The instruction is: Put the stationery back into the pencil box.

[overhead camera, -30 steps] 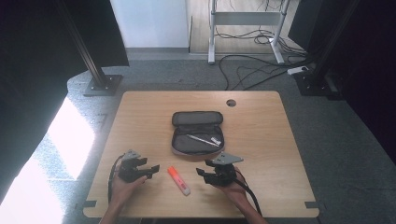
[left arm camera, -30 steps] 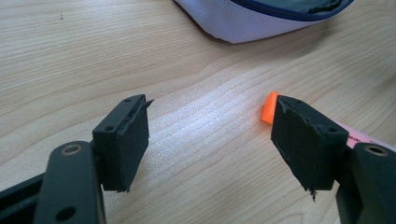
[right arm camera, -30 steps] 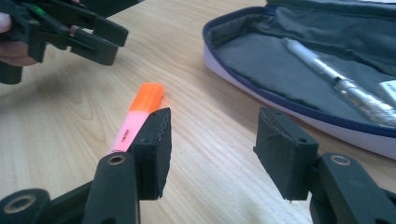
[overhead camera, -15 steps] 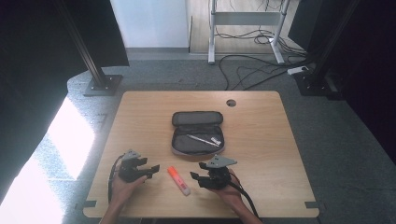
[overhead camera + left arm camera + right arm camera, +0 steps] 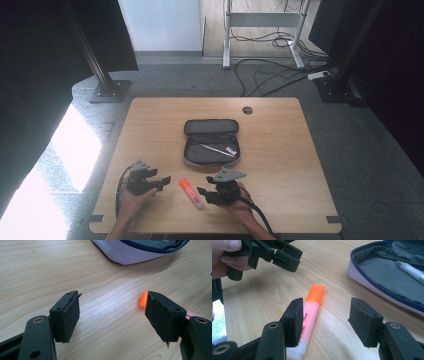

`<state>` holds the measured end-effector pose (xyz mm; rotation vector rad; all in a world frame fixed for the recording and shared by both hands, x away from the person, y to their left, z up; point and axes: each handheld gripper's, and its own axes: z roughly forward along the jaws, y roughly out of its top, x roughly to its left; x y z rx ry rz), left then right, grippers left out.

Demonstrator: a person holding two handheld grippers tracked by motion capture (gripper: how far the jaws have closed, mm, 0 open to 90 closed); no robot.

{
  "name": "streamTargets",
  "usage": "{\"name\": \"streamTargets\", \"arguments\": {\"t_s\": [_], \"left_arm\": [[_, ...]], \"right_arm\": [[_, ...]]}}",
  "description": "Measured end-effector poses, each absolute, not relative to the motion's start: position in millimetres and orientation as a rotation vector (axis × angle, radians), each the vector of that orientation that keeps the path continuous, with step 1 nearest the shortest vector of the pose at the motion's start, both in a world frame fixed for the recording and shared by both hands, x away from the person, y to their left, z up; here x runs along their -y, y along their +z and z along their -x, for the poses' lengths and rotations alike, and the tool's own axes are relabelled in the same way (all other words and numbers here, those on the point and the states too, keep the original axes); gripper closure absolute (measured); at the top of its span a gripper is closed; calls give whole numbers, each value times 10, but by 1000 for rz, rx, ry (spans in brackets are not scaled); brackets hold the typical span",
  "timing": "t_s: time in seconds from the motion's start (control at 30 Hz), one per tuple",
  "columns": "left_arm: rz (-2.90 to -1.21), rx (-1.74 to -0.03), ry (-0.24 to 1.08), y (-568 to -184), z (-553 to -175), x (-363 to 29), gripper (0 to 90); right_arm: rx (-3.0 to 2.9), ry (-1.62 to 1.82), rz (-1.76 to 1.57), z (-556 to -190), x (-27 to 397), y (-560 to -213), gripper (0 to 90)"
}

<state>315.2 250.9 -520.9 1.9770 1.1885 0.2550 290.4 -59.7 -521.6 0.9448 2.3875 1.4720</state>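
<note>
Pencil case (image 5: 211, 148): unzipped at table (image 5: 280, 150) centre, holding a white pen (image 5: 218, 149).
Highlighter (image 5: 191, 193): orange cap, pink body, at the case's 6 o'clock; print unreadable.
Left gripper (image 5: 161, 182): wide apart, empty.
Right gripper (image 5: 201, 192): parted, empty, just beside the highlighter.

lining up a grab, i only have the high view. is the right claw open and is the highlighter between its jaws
Observer: The right claw is open; the highlighter lies by its one jaw, untouched.
Operator: which end is the cap
Observer: The orange cap points away from that claw.
Operator: anything in the pencil case
Observer: A white pen lies inside the pencil case.
</note>
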Motion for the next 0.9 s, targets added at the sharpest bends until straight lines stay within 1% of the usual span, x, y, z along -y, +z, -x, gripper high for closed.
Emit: {"name": "streamTargets", "arguments": {"t_s": [0.9], "left_arm": [[-1971,-1189,261,-5194,-3148,-2519,284]], "right_arm": [[-2481,1402,-901,-2857,209,-5353,454]]}}
